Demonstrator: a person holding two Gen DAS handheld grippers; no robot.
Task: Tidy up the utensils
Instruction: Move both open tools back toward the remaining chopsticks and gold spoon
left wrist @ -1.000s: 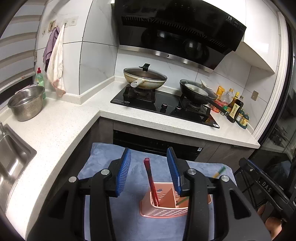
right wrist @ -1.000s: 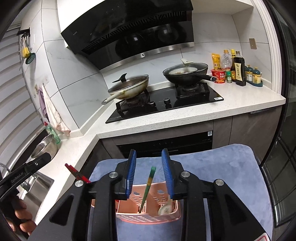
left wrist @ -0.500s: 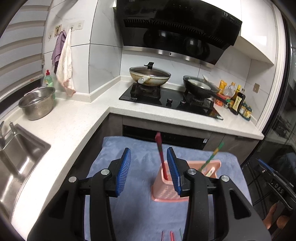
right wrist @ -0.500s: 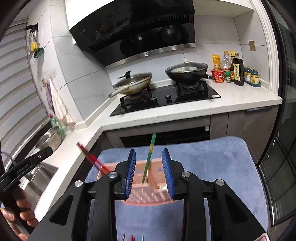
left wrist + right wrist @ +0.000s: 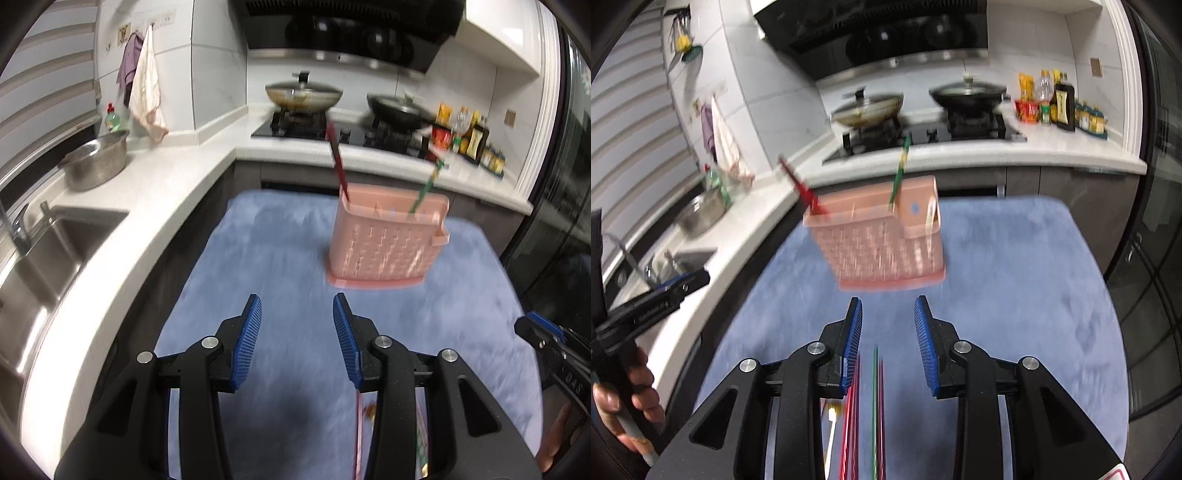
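A pink slotted utensil holder [image 5: 384,236] stands on the blue mat [image 5: 273,266]; it also shows in the right wrist view [image 5: 882,243]. A red chopstick [image 5: 336,158] and a green one [image 5: 424,188] stand in it. My left gripper [image 5: 297,339] is open and empty, above the mat, well short of the holder. My right gripper [image 5: 888,343] is open and empty above loose red chopsticks [image 5: 851,417] and a green one [image 5: 875,406] lying on the mat. More loose utensils lie under my left gripper's right finger [image 5: 360,413].
A white L-shaped counter [image 5: 147,184] runs left and behind, with a sink [image 5: 44,251], a steel bowl [image 5: 96,162], a hob with two pans [image 5: 303,96] and bottles [image 5: 476,144]. A dark glass door [image 5: 1160,221] stands at the right.
Both grippers have pulled back and tilted down, away from the holder, which now sits farther off. The loose chopsticks on the mat have come into view beneath them. Both grippers stay open.
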